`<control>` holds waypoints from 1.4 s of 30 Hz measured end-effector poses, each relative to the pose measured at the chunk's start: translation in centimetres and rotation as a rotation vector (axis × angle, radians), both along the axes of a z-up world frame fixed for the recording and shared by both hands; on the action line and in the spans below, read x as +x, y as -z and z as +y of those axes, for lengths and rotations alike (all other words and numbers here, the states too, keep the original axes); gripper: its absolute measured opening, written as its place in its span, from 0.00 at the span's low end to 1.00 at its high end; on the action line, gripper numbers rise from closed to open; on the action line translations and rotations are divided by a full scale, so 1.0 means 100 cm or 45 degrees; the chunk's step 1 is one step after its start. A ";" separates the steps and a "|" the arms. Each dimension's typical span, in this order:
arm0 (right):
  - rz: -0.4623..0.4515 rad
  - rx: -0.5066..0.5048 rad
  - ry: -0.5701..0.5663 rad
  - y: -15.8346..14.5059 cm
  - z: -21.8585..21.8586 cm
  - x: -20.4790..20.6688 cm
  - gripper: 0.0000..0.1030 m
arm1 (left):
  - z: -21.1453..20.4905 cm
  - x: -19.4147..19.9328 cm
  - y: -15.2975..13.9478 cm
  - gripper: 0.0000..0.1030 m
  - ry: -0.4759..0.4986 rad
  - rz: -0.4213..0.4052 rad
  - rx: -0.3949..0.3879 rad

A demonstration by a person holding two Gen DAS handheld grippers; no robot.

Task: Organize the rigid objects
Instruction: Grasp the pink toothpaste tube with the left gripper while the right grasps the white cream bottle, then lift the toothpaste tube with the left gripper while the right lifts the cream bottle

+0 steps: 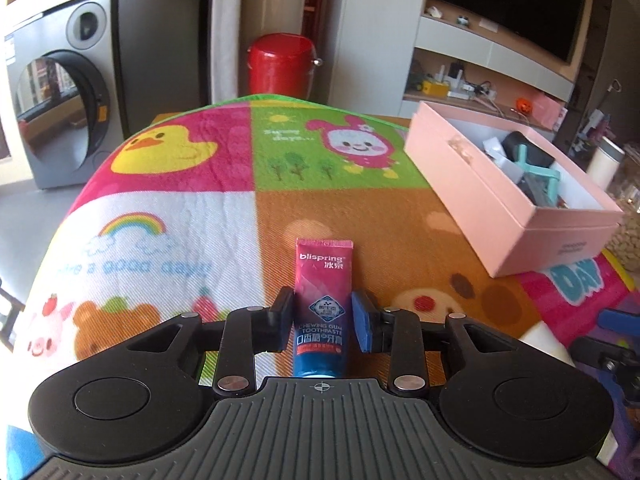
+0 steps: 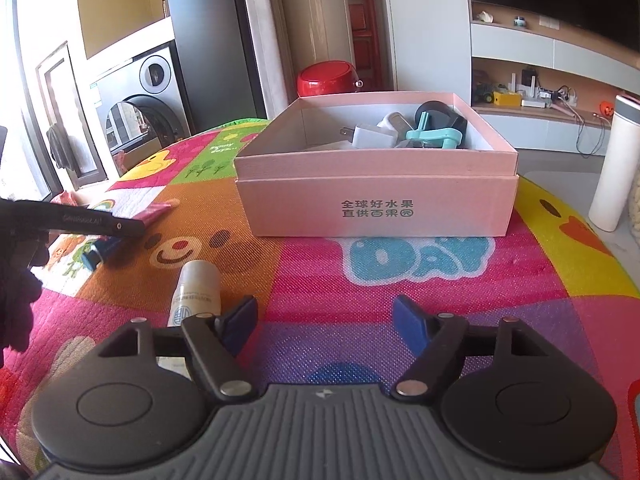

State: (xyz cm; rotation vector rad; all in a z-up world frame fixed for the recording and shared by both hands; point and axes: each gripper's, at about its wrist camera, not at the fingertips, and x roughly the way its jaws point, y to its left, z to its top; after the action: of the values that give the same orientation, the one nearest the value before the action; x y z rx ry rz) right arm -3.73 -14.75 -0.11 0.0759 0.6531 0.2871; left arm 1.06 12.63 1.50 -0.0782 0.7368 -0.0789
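Observation:
My left gripper [image 1: 323, 318] is shut on a pink and blue toothpaste tube [image 1: 323, 296], which points away from me over the colourful cartoon mat [image 1: 180, 208]. The pink box [image 1: 500, 216] stands to the right, holding a white plug, a teal clip and dark items. In the right wrist view my right gripper [image 2: 326, 330] is open and empty above the mat, in front of the pink box [image 2: 372, 204]. A small white bottle [image 2: 196, 292] lies just left of its left finger. The left gripper [image 2: 100, 224] with the tube shows at the far left.
A red drum stool [image 1: 280, 64] stands behind the table, a washing machine [image 1: 60, 92] to the left, shelves with clutter [image 1: 480, 88] at the back right. A white cylinder [image 2: 612, 168] stands right of the box at the table edge.

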 end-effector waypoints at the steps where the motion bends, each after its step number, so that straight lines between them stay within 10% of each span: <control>1: -0.001 0.007 0.002 0.000 -0.001 0.000 0.73 | -0.005 -0.007 0.000 0.34 0.024 -0.002 0.006; 23: 0.009 -0.114 -0.360 -0.023 0.065 -0.006 0.53 | -0.030 -0.045 0.008 0.34 0.102 -0.063 0.074; 36: -0.034 -0.155 -0.232 -0.041 0.030 -0.028 0.08 | -0.030 -0.050 0.009 0.34 0.104 -0.093 0.076; 42: -0.059 -0.160 -0.135 -0.051 0.004 -0.035 0.09 | -0.030 -0.051 0.010 0.34 0.104 -0.098 0.081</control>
State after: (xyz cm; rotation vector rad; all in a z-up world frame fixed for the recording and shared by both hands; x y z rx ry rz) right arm -7.27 -14.32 4.96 -0.0861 0.6285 0.3481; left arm -4.03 9.64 0.52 0.0157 0.6653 -0.1356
